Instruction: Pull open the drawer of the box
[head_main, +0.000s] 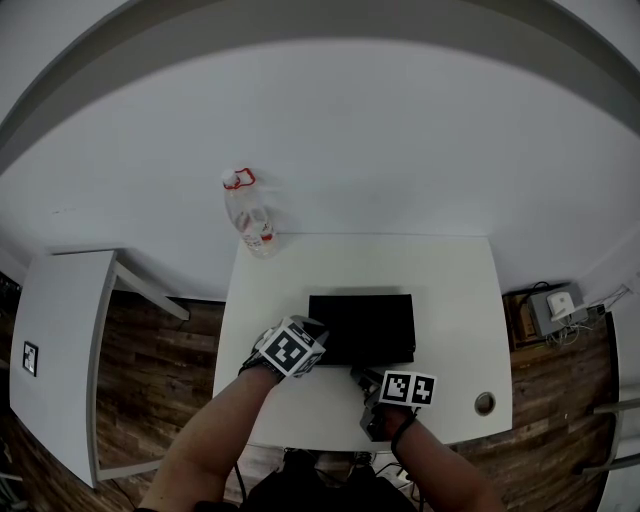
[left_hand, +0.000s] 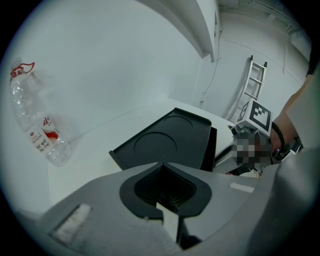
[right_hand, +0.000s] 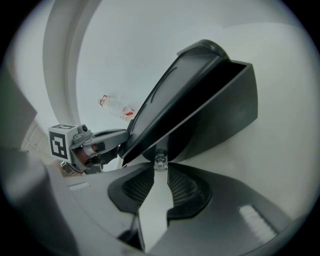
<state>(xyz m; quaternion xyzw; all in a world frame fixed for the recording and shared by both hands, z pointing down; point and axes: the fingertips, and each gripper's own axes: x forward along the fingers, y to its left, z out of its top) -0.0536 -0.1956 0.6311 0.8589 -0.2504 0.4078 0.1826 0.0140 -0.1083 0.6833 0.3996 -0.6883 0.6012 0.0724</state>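
My right claw (right_hand: 160, 169) clenched on the small clear knob (right_hand: 160, 161) fronting the flat black plastic box (right_hand: 200, 105) directly ahead, box interior dark, contents indiscernible, my left claw (left_hand: 161, 165) closed, empty, box just beyond it, clear plastic bottle (left_hand: 37, 125) well off ahead-left.

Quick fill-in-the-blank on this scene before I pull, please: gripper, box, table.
1. The right gripper is closed on the small clear ____ at the front of the box.
2. The box is ____ in colour.
3. A clear plastic ____ sits near the far left corner of the table.

Missing words: knob; black; bottle.
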